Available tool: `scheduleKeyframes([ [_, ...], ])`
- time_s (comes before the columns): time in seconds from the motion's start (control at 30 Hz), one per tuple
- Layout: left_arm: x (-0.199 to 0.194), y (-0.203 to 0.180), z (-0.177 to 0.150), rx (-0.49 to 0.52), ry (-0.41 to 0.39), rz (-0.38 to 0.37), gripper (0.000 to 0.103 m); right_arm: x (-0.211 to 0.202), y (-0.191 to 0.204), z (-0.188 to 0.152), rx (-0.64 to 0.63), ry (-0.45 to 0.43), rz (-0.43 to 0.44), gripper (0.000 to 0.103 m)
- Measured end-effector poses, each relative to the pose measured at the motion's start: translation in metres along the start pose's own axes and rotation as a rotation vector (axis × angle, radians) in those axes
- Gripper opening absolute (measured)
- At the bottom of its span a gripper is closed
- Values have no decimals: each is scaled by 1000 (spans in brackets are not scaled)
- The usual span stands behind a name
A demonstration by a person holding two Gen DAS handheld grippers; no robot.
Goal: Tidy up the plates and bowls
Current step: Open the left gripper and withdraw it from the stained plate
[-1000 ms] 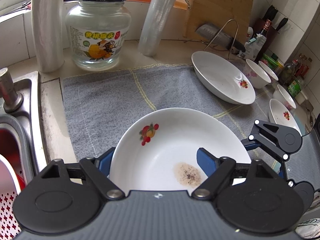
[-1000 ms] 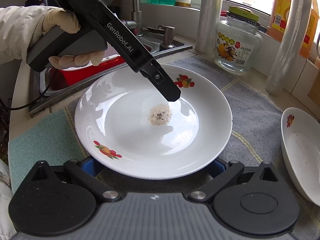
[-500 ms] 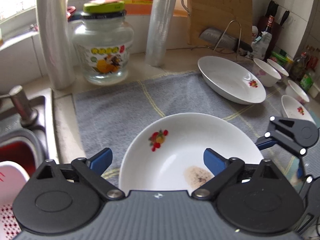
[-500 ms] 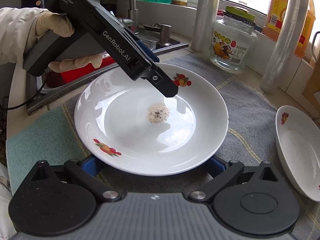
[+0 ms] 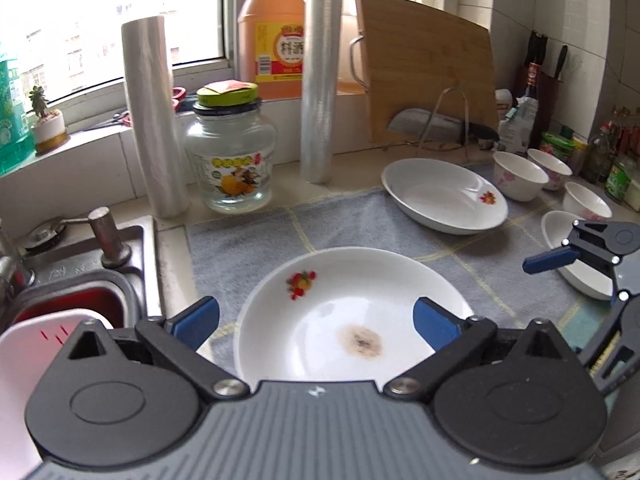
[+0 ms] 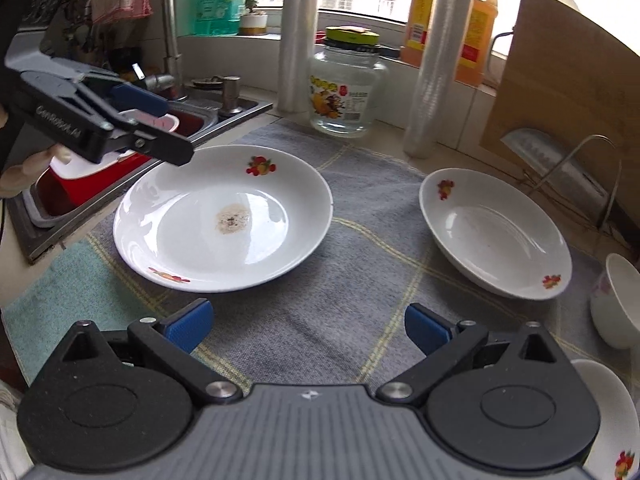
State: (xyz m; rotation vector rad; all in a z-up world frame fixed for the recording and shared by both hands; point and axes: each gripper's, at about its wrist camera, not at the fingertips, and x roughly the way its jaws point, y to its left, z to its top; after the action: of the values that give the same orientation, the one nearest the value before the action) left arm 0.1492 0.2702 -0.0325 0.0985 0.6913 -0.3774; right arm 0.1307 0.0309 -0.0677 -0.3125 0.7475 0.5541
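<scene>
A white plate (image 5: 320,320) with fruit prints and a brown stain lies flat on the grey towel (image 5: 248,240). My left gripper (image 5: 316,320) hovers over its near rim with its jaws opening and its pads clear of the plate. From the right wrist view the left gripper (image 6: 160,128) hangs above the plate (image 6: 224,216), at its left edge. My right gripper (image 6: 308,326) is open over bare towel, nothing between its fingers. A second deep plate (image 6: 496,232) sits to the right. Small bowls (image 5: 520,176) and a dish (image 5: 576,276) stand at far right.
A steel sink (image 5: 80,264) with a red basin (image 6: 80,184) lies left of the towel. Behind it stand a glass jar (image 5: 230,160), two plastic rolls (image 5: 154,120), an orange bottle (image 5: 276,40), a cutting board (image 5: 424,80) and a cleaver in a wire rack (image 5: 432,124).
My left gripper let go of the stained plate's rim, opened wide and drew back and up. My right gripper also pulled back and rose. The plate stays on the towel.
</scene>
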Motion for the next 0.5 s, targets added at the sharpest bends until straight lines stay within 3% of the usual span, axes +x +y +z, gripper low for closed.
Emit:
scheduleKeyframes([
  [0.27,-14,-60,-6,17,-63,-42,102,-43,-18,-29,132,-21,-110,103],
  [0.5,-7,-120,-6,-25,-55,-78,102,-84,-55,-67,162,-40,-174,103],
])
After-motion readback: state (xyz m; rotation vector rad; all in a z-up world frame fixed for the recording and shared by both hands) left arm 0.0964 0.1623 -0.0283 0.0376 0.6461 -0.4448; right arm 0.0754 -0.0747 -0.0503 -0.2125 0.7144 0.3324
